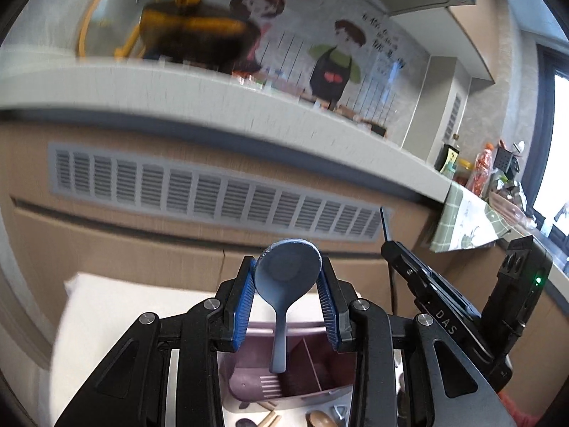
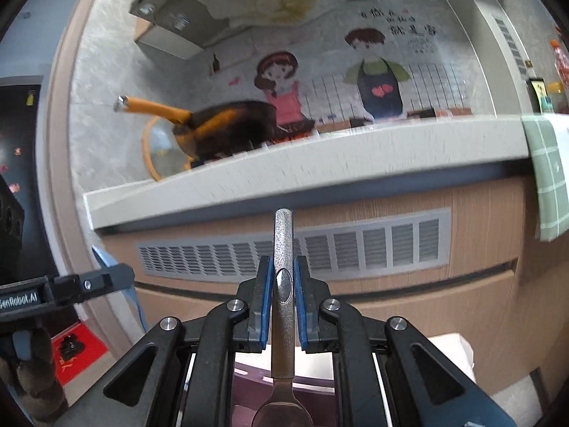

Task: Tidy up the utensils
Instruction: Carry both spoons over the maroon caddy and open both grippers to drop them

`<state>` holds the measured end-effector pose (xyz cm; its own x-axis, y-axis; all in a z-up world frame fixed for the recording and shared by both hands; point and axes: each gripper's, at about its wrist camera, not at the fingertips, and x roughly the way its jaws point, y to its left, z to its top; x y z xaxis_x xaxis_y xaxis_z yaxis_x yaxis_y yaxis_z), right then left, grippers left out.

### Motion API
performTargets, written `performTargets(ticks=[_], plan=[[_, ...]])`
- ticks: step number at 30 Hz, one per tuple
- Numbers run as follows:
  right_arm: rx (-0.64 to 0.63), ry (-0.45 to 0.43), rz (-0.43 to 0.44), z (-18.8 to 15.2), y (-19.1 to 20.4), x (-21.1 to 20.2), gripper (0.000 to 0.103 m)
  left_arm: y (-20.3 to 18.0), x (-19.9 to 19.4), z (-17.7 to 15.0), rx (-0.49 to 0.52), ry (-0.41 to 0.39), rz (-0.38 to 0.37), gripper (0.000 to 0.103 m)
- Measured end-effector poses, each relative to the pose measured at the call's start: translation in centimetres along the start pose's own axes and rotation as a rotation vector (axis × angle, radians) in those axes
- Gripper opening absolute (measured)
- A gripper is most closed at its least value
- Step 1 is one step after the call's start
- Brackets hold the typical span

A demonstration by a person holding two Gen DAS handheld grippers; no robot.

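Note:
My left gripper (image 1: 287, 274) is shut on the bowl of a blue rice spoon (image 1: 284, 277), whose handle hangs down into a mauve divided utensil caddy (image 1: 320, 366) below. My right gripper (image 2: 283, 281) is shut on the silver textured handle of a metal spoon (image 2: 282, 306), bowl end down above the caddy (image 2: 249, 388). The right gripper's body (image 1: 462, 306) shows at the right of the left wrist view. The left gripper's body (image 2: 53, 295) shows at the left of the right wrist view.
A white table (image 1: 106, 313) carries the caddy, with wooden and dark utensils (image 1: 270, 418) in front of it. Behind stands a counter (image 2: 284, 163) with a vent panel (image 1: 213, 195), an orange-handled pan (image 2: 227, 128), a green towel (image 2: 547, 178) and bottles (image 1: 480, 167).

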<state>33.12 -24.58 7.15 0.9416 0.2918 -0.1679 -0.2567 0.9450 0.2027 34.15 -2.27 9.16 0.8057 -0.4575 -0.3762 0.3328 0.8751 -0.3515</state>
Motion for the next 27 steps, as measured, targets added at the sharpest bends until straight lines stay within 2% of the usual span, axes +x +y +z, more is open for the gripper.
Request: performTargets(ticks=[6,9,14,17,21,27], plan=[[-0.039,-0.006,-0.064,-2.4,0.3,2.5,0.011,1.1,2.9,-2.2,-0.018,0.047,0.015,0.035],[-0.031,-0.003,-0.082,-3.5,0.0,3.1,0.011,1.5,4.0,-3.3,-0.021,0.082,-0.017,0.037],[-0.005,0.081,-0.065,-4.5,-1.0,2.6,0.013,1.8,3.9,-4.5,-0.042,0.110,-0.041,0.043],[0.010,0.112,-0.063,-4.5,-1.6,0.8,0.015,1.8,2.3,-4.7,-0.036,0.106,-0.039,0.044],[-0.009,0.134,-0.065,-4.7,-2.0,-3.2,0.015,2.2,-0.5,-5.9,-0.020,0.109,0.018,0.045],[-0.044,0.311,-0.017,-7.9,-1.5,-6.2,0.018,3.3,-2.6,-11.9,0.010,0.253,0.076,0.045]])
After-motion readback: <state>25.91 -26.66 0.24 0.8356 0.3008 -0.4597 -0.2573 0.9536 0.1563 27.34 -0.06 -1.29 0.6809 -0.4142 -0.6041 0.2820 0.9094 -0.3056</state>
